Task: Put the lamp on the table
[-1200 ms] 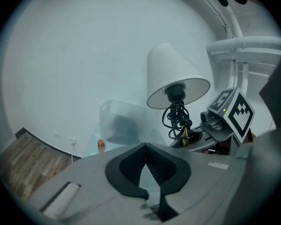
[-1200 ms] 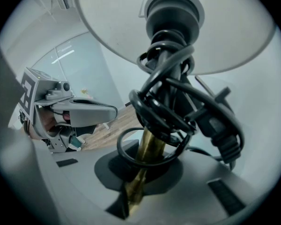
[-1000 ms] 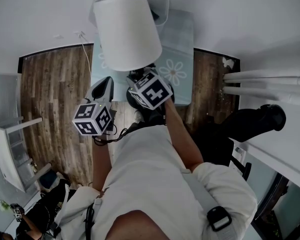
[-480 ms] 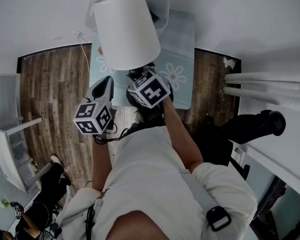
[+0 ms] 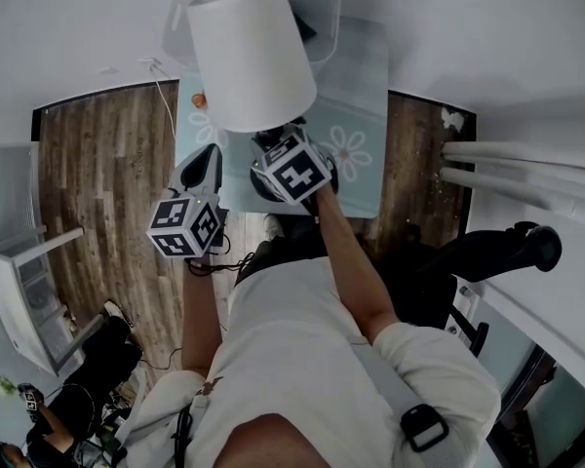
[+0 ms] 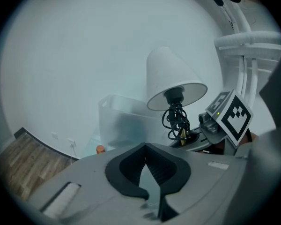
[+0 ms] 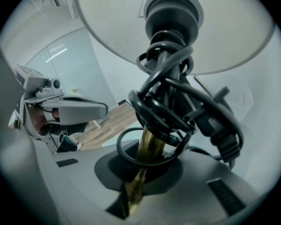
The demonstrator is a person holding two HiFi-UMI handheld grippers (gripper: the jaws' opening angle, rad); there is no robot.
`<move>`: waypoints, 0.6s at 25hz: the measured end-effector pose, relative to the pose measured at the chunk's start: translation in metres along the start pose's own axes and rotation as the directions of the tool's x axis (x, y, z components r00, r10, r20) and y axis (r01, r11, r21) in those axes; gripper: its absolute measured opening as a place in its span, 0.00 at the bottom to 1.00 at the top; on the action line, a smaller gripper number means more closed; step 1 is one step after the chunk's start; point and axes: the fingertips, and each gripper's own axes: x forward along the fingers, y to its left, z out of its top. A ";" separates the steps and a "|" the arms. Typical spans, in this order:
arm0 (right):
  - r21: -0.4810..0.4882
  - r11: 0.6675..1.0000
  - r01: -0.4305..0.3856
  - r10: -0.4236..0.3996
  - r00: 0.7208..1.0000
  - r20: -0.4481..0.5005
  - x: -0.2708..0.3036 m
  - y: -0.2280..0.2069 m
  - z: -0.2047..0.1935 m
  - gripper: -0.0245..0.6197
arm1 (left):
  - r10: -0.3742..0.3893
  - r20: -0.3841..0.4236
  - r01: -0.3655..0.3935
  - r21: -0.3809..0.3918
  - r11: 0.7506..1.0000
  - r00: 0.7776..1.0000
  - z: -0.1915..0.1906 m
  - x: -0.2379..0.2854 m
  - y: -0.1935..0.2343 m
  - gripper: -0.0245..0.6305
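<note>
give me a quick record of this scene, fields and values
lamp: white shade, held up, not set down yet
cord: black, coiled round the brass stem
right tongs: shut on the brass stem
left tongs: shut, empty, beside the lamp
table: pale blue, daisy print, ahead of the person
on table: clear bin, small orange item

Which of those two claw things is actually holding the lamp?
The right gripper: its jaws clamp the brass stem of the lamp. The left gripper beside it is shut on nothing.
</note>
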 end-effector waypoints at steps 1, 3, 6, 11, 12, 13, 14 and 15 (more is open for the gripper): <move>-0.004 1.000 0.008 -0.008 1.000 0.000 0.003 -0.003 0.000 0.07 | 0.004 0.001 -0.004 -0.004 1.000 1.000 -0.001 0.002 0.003 0.04; -0.017 1.000 0.026 -0.026 1.000 -0.003 0.010 -0.010 -0.001 0.07 | 0.009 0.002 -0.009 -0.014 1.000 1.000 -0.004 0.007 0.009 0.04; -0.037 0.998 0.044 -0.044 0.999 0.001 0.022 -0.017 -0.002 0.07 | 0.009 0.003 -0.009 -0.020 1.000 1.000 -0.009 0.014 0.016 0.04; -0.045 0.998 0.051 -0.049 0.998 0.033 0.040 -0.021 -0.003 0.07 | 0.005 0.005 -0.005 -0.012 1.000 1.000 -0.016 0.022 0.024 0.04; -0.045 0.998 0.050 -0.049 0.998 0.038 0.043 -0.021 -0.004 0.07 | 0.005 0.004 -0.005 -0.011 1.000 1.000 -0.017 0.023 0.024 0.04; -0.045 0.998 0.051 -0.049 0.998 0.042 0.046 -0.022 -0.005 0.07 | 0.003 0.002 -0.003 -0.010 1.000 1.000 -0.020 0.025 0.023 0.04; -0.046 0.997 0.055 -0.052 0.997 0.048 0.049 -0.022 -0.006 0.07 | 0.001 -0.001 -0.001 -0.010 1.000 1.000 -0.022 0.026 0.023 0.04; -0.048 0.997 0.061 -0.059 0.997 0.053 0.052 -0.023 -0.006 0.07 | -0.002 -0.004 0.002 -0.009 1.000 1.000 -0.024 0.027 0.023 0.04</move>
